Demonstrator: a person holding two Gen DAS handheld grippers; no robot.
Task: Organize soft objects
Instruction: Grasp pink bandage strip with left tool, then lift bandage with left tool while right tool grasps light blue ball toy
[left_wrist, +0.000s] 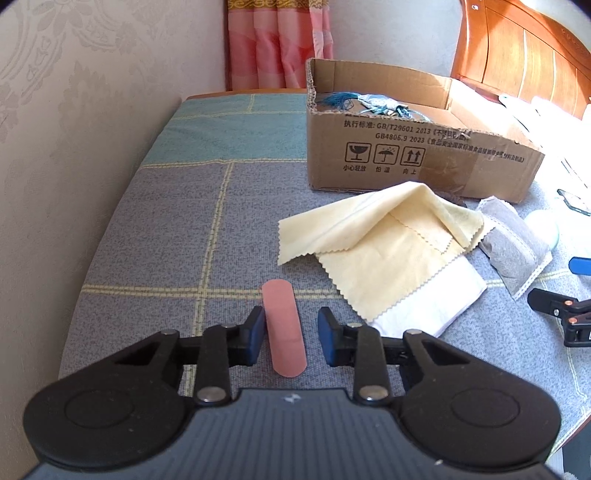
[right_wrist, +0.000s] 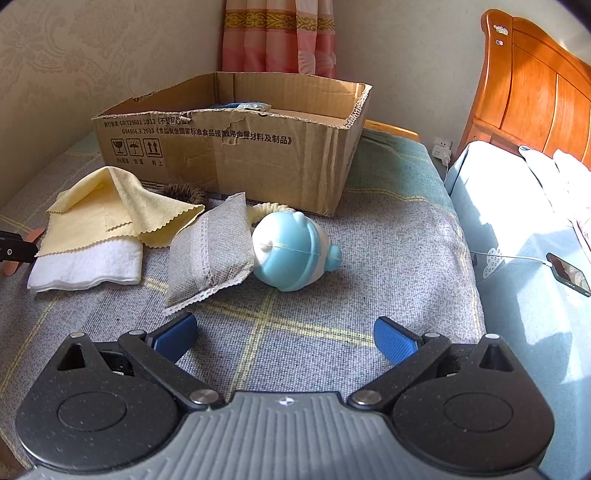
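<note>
The yellow cloth (right_wrist: 110, 206) covers most of a brown woven ring (right_wrist: 184, 192). The box wall (right_wrist: 236, 155) hides most of its contents. A pale ring (right_wrist: 267, 210) sits half behind the blue toy (right_wrist: 291, 251).

A pink striped curtain (right_wrist: 277, 37) hangs behind the far edge of the checked bedspread (right_wrist: 388, 258). An orange wooden headboard (right_wrist: 535, 92) stands at the right, with a phone (right_wrist: 569, 278) on a cable below it.

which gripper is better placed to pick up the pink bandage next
Left. The left gripper already straddles the pink bandage, one pad touching its edge. The right gripper hangs open over bare blanket.
</note>
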